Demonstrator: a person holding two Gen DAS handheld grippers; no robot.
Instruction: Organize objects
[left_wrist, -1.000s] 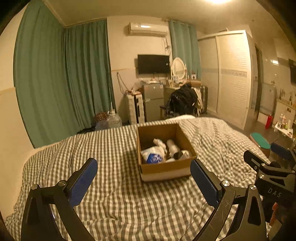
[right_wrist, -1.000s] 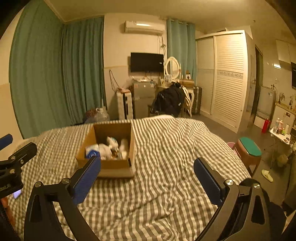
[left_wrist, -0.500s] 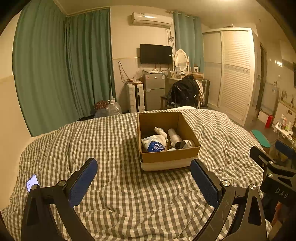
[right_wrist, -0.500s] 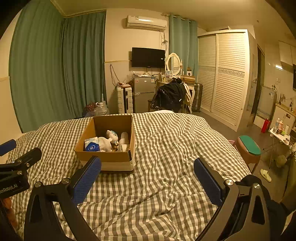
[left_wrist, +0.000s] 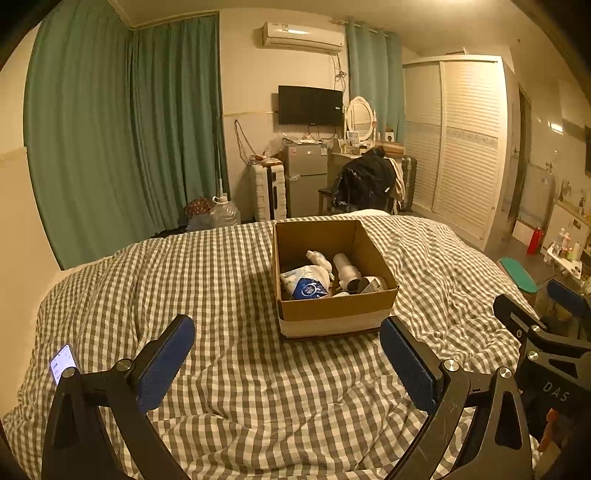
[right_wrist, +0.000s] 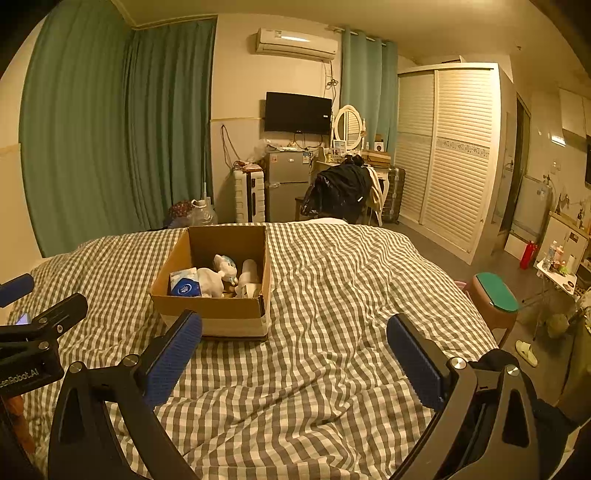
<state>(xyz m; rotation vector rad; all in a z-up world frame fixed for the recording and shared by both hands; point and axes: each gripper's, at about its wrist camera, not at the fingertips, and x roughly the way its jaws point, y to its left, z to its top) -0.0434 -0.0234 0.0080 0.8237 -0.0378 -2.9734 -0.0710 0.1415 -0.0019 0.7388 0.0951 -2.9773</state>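
Note:
An open cardboard box (left_wrist: 334, 314) stands on the checked bed; it also shows in the right wrist view (right_wrist: 210, 312). Inside lie a blue-and-white tissue pack (left_wrist: 304, 286), a white plush toy (right_wrist: 218, 275), a white cylinder bottle (left_wrist: 347, 271) and other small items. My left gripper (left_wrist: 288, 356) is open and empty, just short of the box. My right gripper (right_wrist: 295, 354) is open and empty, to the right of the box; its left finger overlaps the box's near corner in view.
A lit phone (left_wrist: 62, 363) lies on the checked quilt (left_wrist: 221, 295) at the left. A stool with a green seat (right_wrist: 495, 295) stands beside the bed's right edge. Beyond the bed are a fridge (left_wrist: 304, 177), a chair with dark clothes (left_wrist: 364, 182) and a wardrobe (left_wrist: 469, 147).
Both grippers have risen and drawn back a little, so the box sits lower in view and its contents show more. The phone has come into view. Both stay open.

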